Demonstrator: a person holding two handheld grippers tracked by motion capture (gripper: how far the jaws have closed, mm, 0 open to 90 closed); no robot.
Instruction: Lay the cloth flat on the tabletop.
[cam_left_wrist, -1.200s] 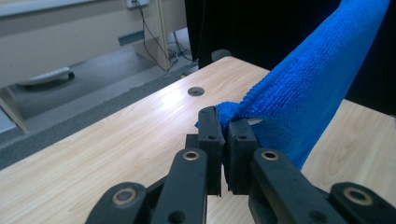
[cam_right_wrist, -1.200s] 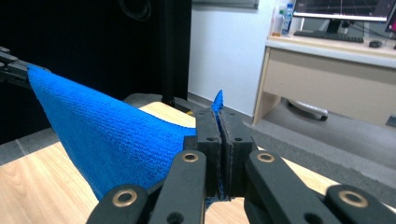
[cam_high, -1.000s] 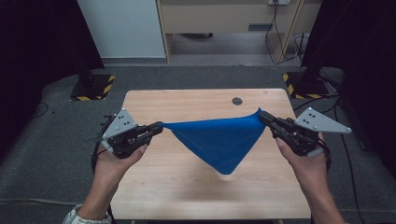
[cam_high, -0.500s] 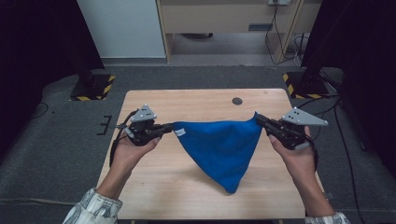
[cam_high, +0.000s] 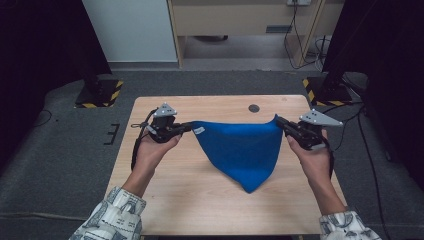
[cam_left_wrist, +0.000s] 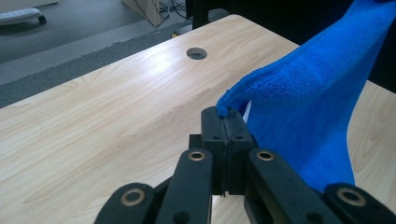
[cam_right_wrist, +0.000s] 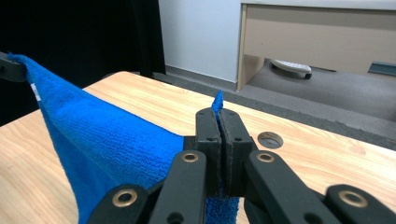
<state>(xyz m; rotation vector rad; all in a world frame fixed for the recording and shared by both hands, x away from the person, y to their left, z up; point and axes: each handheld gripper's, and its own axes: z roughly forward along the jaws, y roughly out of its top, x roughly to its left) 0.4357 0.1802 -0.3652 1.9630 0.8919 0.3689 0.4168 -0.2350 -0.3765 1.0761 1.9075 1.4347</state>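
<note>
A blue cloth (cam_high: 240, 150) hangs stretched between both grippers above the wooden table (cam_high: 200, 200), its lower point drooping toward the near side. My left gripper (cam_high: 189, 128) is shut on one corner; in the left gripper view the cloth (cam_left_wrist: 308, 107) rises from between the closed jaws of the left gripper (cam_left_wrist: 225, 116), with a small white label beside them. My right gripper (cam_high: 278, 121) is shut on the opposite corner; in the right gripper view a tip of cloth (cam_right_wrist: 116, 149) pokes above the closed jaws of the right gripper (cam_right_wrist: 218, 116).
A round cable hole (cam_high: 254, 108) sits in the table near its far edge. Black stands with yellow-striped bases (cam_high: 100, 95) flank the table on the grey floor. A pale cabinet (cam_high: 240, 20) stands beyond.
Both hands have moved inward and forward, bringing the held corners closer. The cloth now sags more, and its hanging point has shifted slightly right.
</note>
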